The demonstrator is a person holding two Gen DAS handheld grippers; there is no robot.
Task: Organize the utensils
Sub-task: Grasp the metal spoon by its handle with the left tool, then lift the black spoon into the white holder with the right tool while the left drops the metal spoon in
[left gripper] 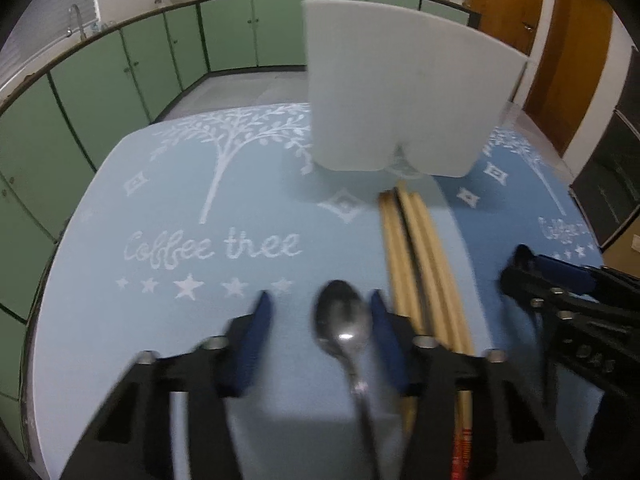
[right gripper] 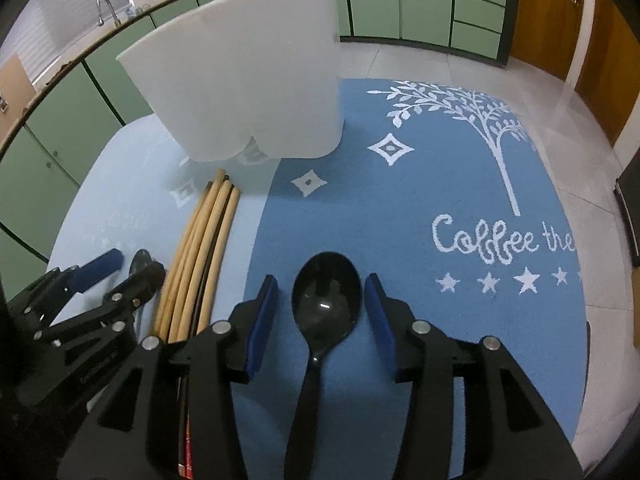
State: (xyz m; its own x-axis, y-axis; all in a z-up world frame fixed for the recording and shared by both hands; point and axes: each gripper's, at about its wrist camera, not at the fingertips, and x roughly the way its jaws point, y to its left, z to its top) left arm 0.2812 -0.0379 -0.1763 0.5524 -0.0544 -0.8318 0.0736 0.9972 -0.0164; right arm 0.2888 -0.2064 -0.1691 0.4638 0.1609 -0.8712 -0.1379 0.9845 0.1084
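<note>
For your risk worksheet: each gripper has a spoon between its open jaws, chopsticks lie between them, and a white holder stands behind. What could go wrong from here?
1. The left gripper sits right beside the chopsticks; closing on the metal spoon may nudge them.
2. The grippers are close together; lifting both could make the right gripper bump the left.
3. The black spoon could knock the holder.

— How are the grippers set?
— The left gripper is low with fingers spread wide.
— And the right gripper?
— Likewise spread, just to its right.
</note>
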